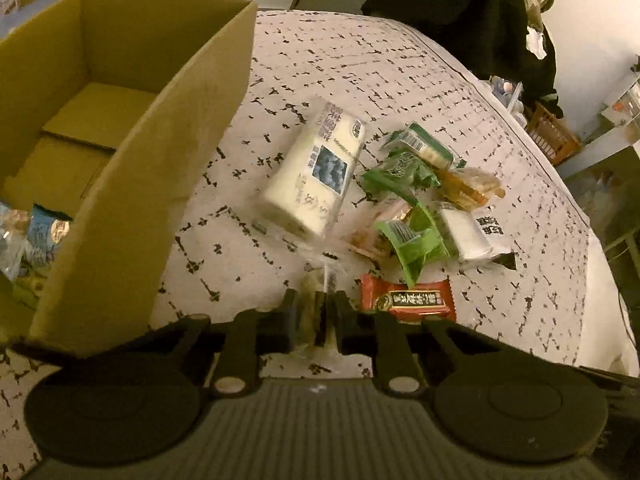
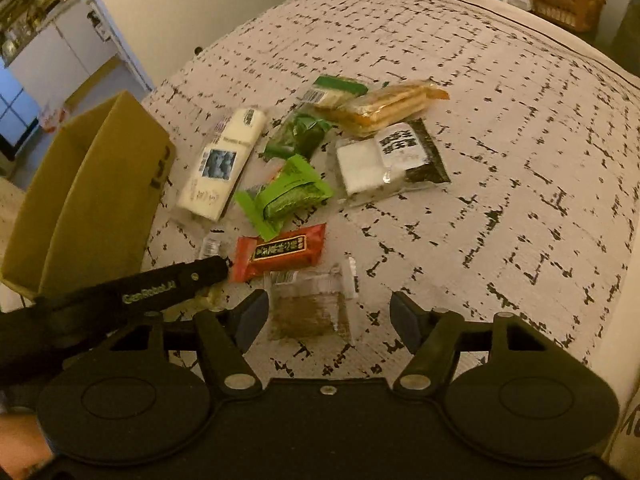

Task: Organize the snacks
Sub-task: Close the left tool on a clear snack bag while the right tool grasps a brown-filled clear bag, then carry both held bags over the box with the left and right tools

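Observation:
Several snack packs lie on the patterned table: a long white pack (image 1: 314,172) (image 2: 220,164), green packs (image 1: 412,244) (image 2: 286,196), a red bar (image 1: 408,300) (image 2: 280,252), a white-and-black pack (image 1: 478,232) (image 2: 390,160) and orange crackers (image 2: 384,108). My left gripper (image 1: 316,312) is shut on a small clear pack (image 1: 314,308), beside the cardboard box (image 1: 120,168); it shows in the right wrist view (image 2: 212,270). My right gripper (image 2: 328,316) is open above a clear packet with brownish contents (image 2: 310,306).
The open cardboard box (image 2: 92,196) stands at the table's left and holds a few packs (image 1: 36,236) at its near end. An orange basket (image 2: 564,0) and shelves stand beyond the table's far edge. A dark-clothed person (image 1: 460,8) is behind the table.

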